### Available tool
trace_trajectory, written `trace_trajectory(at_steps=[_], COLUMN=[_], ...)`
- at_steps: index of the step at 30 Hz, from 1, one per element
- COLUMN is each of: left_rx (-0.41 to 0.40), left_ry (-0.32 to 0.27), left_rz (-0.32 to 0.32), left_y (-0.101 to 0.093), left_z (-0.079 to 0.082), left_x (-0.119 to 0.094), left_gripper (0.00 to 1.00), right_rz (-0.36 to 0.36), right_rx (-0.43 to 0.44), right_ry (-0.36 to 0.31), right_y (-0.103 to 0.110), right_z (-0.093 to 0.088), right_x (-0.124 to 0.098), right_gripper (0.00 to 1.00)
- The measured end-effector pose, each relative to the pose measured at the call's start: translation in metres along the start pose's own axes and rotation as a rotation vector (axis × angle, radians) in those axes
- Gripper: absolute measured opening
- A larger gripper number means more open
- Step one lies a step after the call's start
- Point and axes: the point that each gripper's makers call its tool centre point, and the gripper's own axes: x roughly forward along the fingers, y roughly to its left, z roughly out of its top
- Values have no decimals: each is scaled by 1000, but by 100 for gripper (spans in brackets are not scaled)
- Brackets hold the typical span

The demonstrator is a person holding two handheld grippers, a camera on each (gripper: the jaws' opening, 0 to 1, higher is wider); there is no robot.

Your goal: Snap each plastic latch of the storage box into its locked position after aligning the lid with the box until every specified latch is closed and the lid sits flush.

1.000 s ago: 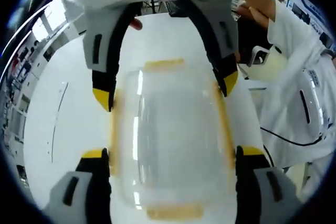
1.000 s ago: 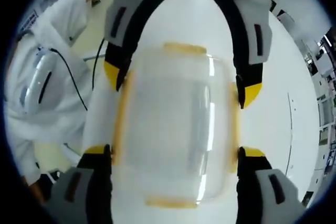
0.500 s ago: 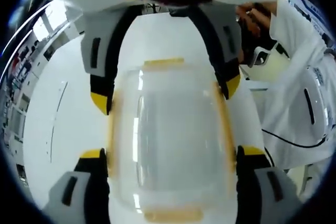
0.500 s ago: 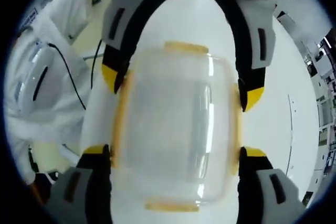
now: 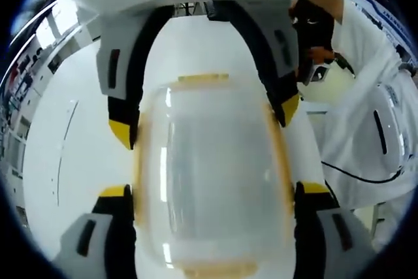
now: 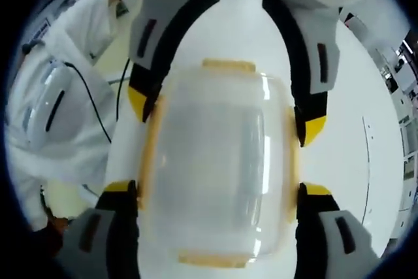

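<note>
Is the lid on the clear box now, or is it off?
On. In both views the clear lid covers the box, with yellow latches along its edges. Whether they are snapped shut, I cannot tell.

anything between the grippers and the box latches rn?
Nothing visible. The storage box sits between both grippers' open jaws on the white table, left gripper and right gripper flanking its yellow latches.

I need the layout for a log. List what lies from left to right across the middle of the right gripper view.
Person's white sleeve → other hand-held gripper's yellow-tipped jaw → clear plastic storage box with lid and yellow latches → its other yellow-tipped jaw → bare white table.
</note>
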Motion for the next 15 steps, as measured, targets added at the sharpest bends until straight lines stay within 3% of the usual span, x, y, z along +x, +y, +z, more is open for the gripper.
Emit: trace_trajectory(at_steps=[7,15], left_rx=[4,19], left_ry=[-33,-47], left_rz=[3,-5], left_y=[0,-1], left_z=[0,3], left_x=[-1,0], left_gripper=[100,100], right_rz=[-10,-13], right_rx=[5,0], right_ry=[38,34], right_y=[1,0], right_z=[0,0], right_x=[3,3], right_gripper=[100,100])
